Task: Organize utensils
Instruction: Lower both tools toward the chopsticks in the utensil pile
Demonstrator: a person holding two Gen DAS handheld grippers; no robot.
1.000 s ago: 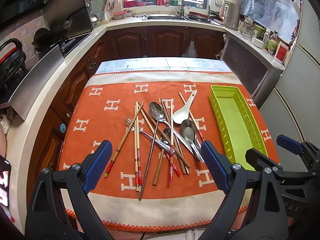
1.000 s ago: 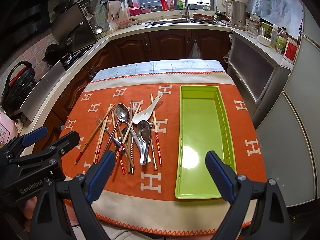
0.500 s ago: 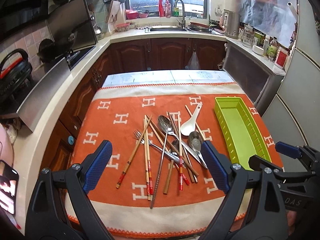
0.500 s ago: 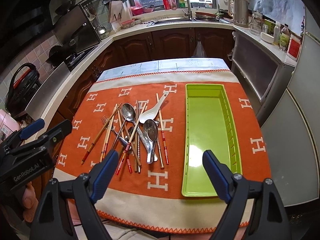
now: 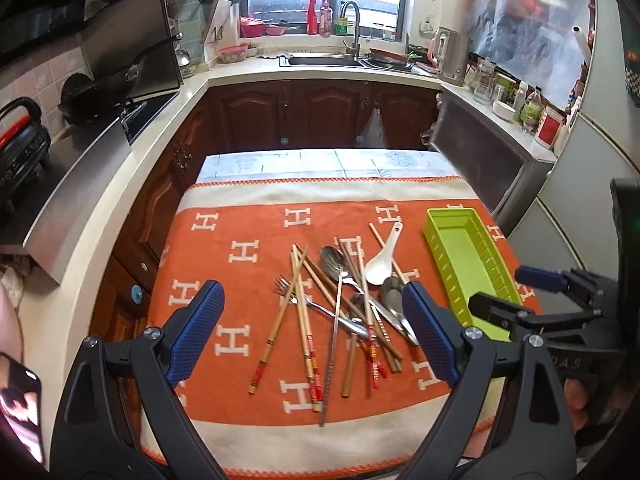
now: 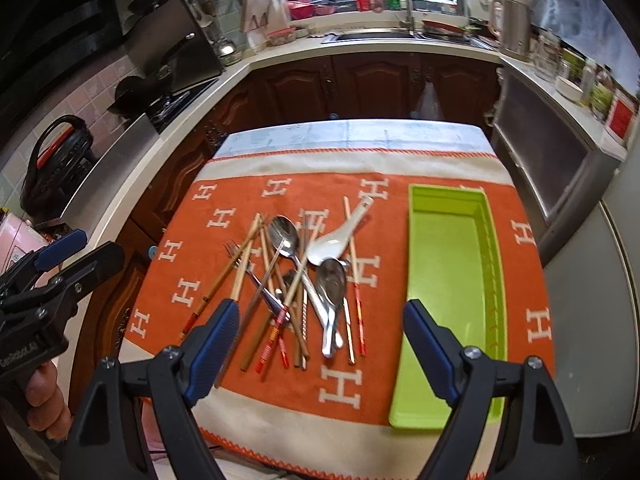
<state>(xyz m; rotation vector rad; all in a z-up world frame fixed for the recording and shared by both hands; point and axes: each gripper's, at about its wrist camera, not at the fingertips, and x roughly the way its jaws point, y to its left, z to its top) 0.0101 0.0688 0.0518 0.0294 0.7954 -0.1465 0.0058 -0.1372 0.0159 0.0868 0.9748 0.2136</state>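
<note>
No sorting has begun, by the evidence on the desk [image 6: 424,130]. The green tray [image 6: 450,200] lies empty on the orange cloth [image 6: 240,196], just beside the utensil pile [image 6: 298,276], which remains a single tangle of wooden chopsticks [image 5: 304,320], metal spoons [image 6: 286,236], a fork [image 5: 286,290] and a white ceramic spoon [image 6: 334,242]. Every piece is left to be moved; the whole task is judged outstanding. The left claw [image 5: 314,332] stands released above the near edge of the pile with nothing between its pads. The right claw [image 6: 320,350] is likewise wide and empty, hovering over the near ends of the chopsticks and the tray's near corner. The right wrist view shows the tray's full floor and confirms that it holds nothing; the left wrist view gives only a slanted look at the tray and has its near end hidden behind the right claw. The left wrist view shows the fork's tines and the chopstick ends more plainly, and a lit phone screen [image 5: 20,408] at its left edge, absent from the other view.
</note>
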